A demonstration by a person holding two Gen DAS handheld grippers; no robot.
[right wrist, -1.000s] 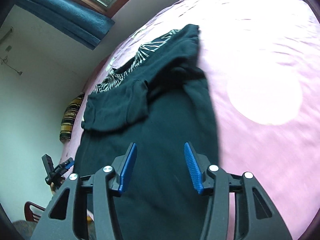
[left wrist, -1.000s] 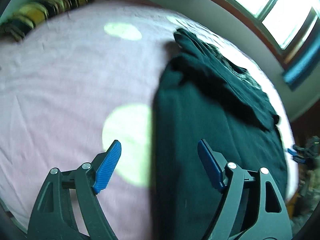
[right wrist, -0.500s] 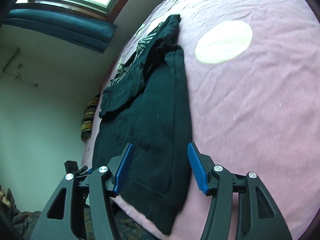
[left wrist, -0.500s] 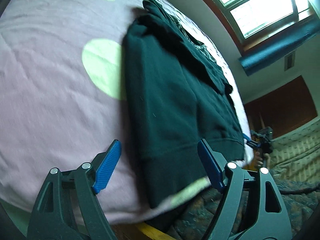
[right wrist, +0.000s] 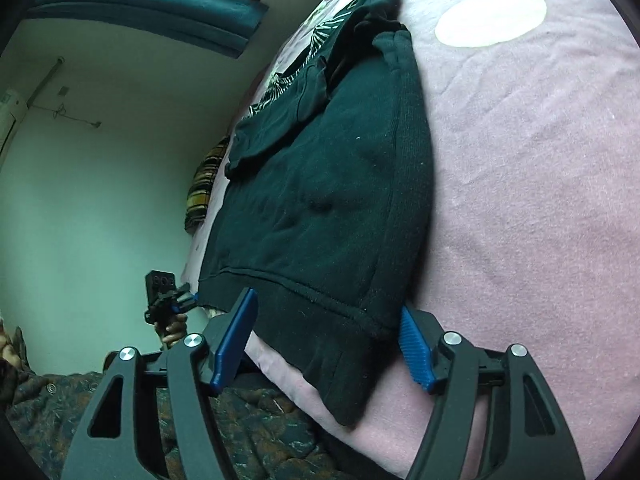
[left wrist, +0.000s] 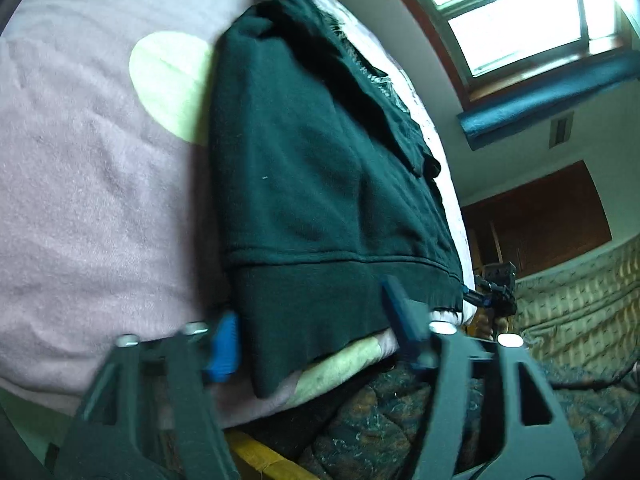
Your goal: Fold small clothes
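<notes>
Dark green sweatshirt (left wrist: pixel 316 184), lengthwise on bed (left wrist: pixel 80 200), hem overhanging its edge; left hand-held gripper (left wrist: pixel 312 344) closing, right hand-held gripper (right wrist: pixel 324 340) opening, both astride hem, unclamped.

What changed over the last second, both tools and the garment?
Both tools came back from over the middle of the dark green sweatshirt to its ribbed hem at the edge of the pink bedsheet. The left tool is closing with the hem corner between its jaws; the right tool is opening, straddling the other corner. Neither grips yet. The sweatshirt lies flat as before, sleeves folded in.
</notes>
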